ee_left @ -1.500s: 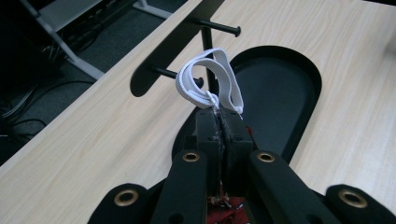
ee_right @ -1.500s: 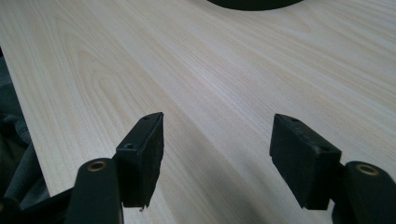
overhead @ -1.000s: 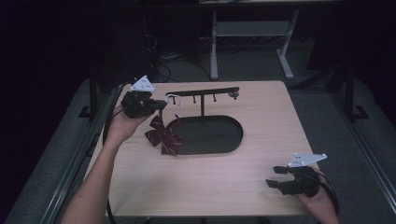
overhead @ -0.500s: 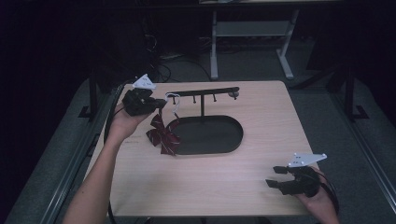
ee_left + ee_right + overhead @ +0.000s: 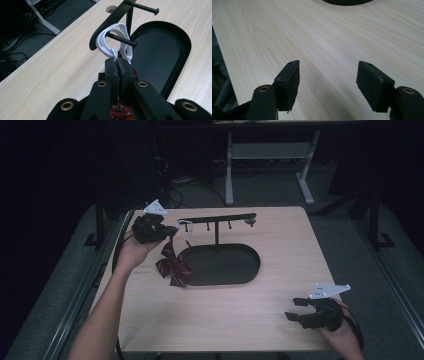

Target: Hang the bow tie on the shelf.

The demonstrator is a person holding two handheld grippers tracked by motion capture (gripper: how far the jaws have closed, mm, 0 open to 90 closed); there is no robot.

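Leftmost, the left gripper is held above the rear left part of the pale wood-grain worktop. Its jaws are pressed fully together on the white elastic loop, a flat band that passes over the end peg of a black metal rack. A dark red fabric bow hangs below the loop, just at the left end of the rack's flat black oval base. The left gripper view shows the loop doubled around the peg and a sliver of red cloth beneath the jaws; the high view shows the whole bow, pleated and spread. The rack's crossbar carries further short pegs and stands on a thin upright post.

Farther right, the right gripper rests at the front right corner of the worktop. Its jaws stand wide apart and hold nothing, as the right gripper view confirms with bare wood between the square black pads.
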